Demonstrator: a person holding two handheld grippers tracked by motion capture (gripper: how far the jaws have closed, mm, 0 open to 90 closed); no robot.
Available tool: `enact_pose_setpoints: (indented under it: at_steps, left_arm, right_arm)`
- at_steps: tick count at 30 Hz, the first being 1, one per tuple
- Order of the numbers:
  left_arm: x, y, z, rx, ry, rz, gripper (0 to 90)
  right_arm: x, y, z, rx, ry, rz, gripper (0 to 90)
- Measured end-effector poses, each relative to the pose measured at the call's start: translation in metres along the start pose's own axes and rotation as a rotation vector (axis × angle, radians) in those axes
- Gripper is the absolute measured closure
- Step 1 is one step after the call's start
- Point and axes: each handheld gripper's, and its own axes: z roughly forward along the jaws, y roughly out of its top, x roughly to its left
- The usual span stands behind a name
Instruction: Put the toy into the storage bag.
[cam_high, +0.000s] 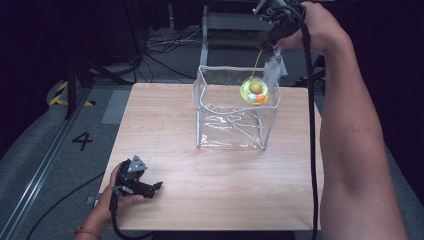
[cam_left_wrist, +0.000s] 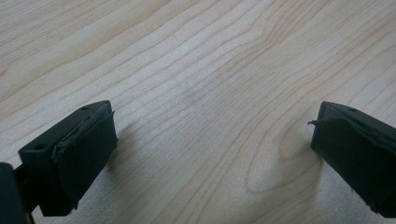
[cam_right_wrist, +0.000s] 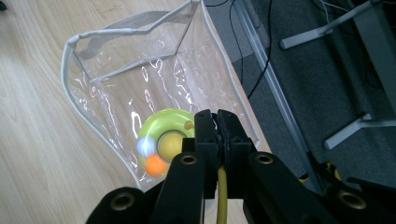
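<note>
A clear plastic bag (cam_high: 230, 125) stands open on the wooden table (cam_high: 200, 200), its white rim (cam_right_wrist: 70, 46) showing in the right gripper view. A yellow-green ring toy (cam_high: 255, 91) with a white and an orange ball hangs from a yellow cord (cam_high: 256, 64) at the bag's far right corner, about level with the rim. My right gripper (cam_high: 267, 44) is high above the bag, shut on that cord (cam_right_wrist: 222, 196), with the toy (cam_right_wrist: 163, 142) dangling just below its closed jaws (cam_right_wrist: 216, 116). My left gripper (cam_high: 157, 186) rests open on the table near the front left, with bare wood between its jaws (cam_left_wrist: 210, 140).
Beyond the table's far edge are metal stand legs (cam_right_wrist: 345, 128) and black cables (cam_high: 165, 42) on grey floor. A floor rail with a number 4 marking (cam_high: 82, 141) runs along the left. The right forearm (cam_high: 350, 140) reaches over the table's right side.
</note>
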Motion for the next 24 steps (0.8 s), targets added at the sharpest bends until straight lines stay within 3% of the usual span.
enact_pose_setpoints:
  at_steps: [4, 6, 7, 24]
  left_arm:
    - [0.000, 0.000, 0.000, -0.002, 0.004, 0.004, 0.5]
    - [0.000, 0.000, 0.000, -0.001, 0.002, 0.001, 0.5]
    - [0.000, 0.000, 0.000, -0.003, 0.003, -0.001, 0.5]
    - [0.000, 0.000, 0.001, -0.007, 0.008, 0.001, 0.5]
  right_arm:
    - [0.000, -0.007, 0.015, 0.014, 0.019, 0.006, 88.2]
    - [-0.001, -0.011, 0.021, -0.002, -0.005, 0.013, 88.3]
    - [0.000, -0.015, 0.025, -0.012, 0.029, 0.010, 88.3]
    - [0.020, -0.044, 0.078, 0.105, 0.093, -0.019, 88.0]
